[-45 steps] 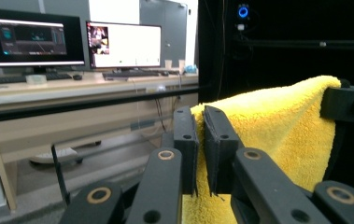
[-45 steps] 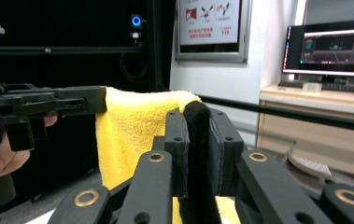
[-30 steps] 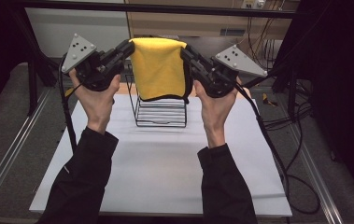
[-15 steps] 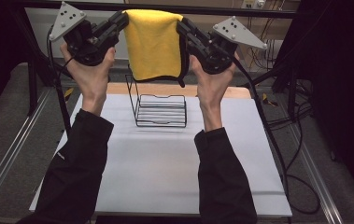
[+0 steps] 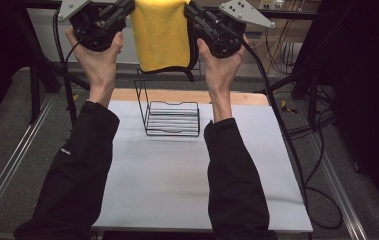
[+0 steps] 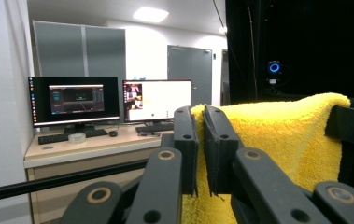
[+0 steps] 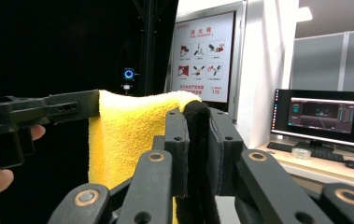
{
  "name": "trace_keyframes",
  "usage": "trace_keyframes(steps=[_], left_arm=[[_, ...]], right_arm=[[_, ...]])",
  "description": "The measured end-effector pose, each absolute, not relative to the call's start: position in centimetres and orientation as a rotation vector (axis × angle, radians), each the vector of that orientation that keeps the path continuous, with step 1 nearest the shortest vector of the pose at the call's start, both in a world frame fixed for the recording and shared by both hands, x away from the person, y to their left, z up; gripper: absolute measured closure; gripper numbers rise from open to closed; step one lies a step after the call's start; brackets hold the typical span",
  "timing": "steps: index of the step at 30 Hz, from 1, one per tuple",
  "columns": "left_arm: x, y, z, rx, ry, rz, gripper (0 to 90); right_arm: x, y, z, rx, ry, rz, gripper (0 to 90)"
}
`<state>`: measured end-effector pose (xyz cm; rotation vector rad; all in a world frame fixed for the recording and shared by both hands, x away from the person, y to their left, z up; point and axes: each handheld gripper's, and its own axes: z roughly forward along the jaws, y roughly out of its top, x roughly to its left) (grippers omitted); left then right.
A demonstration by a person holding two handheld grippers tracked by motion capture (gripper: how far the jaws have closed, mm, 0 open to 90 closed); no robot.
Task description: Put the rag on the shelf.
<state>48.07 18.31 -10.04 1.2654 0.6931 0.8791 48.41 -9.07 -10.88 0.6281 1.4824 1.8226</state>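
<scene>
Yellow cloth [image 5: 162, 35], one piece with a dark hem, is held stretched above the table's [image 5: 167, 190] far edge, pinched at one top corner by the left gripper [image 5: 119, 12] and at the other by the right gripper [image 5: 197, 12]. One black wire rack [image 5: 172, 117] stands below. No writing can be read on them.

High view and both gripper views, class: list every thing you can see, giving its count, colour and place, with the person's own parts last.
Yellow fluffy cloth with black edging: one, hanging stretched between both tools, above the rack.
Black wire rack: one, standing on the far part of the table.
White table top: one, centre, with a wooden strip at its far edge.
Computer monitors: two, black-framed, lit, on a pale desk in the left gripper view.
Instruction poster: one, white and red, on the wall.
Left tool: one, black, shut on the cloth's corner.
Right tool: one, black, shut on the cloth's black edge.
Sleeves: two, black.
</scene>
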Motion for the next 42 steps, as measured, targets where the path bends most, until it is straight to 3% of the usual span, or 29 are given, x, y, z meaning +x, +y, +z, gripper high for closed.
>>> trace_keyframes(steps=[8, 26, 42], left_arm=[[49.8, 18.7, -11.2, 1.280, 0.726, 0.862, 83.8], [52.3, 18.0, -16.0, 1.400, 0.753, 0.827, 83.7], [52.7, 18.6, -12.6, 1.328, 0.720, 0.835, 83.8]], right_arm=[[50.2, -8.6, -11.5, 0.651, 1.520, 1.804, 80.2], [52.6, -10.0, -17.3, 0.762, 1.654, 1.726, 80.1], [54.5, -9.8, -14.0, 0.707, 1.569, 1.805, 80.1]])
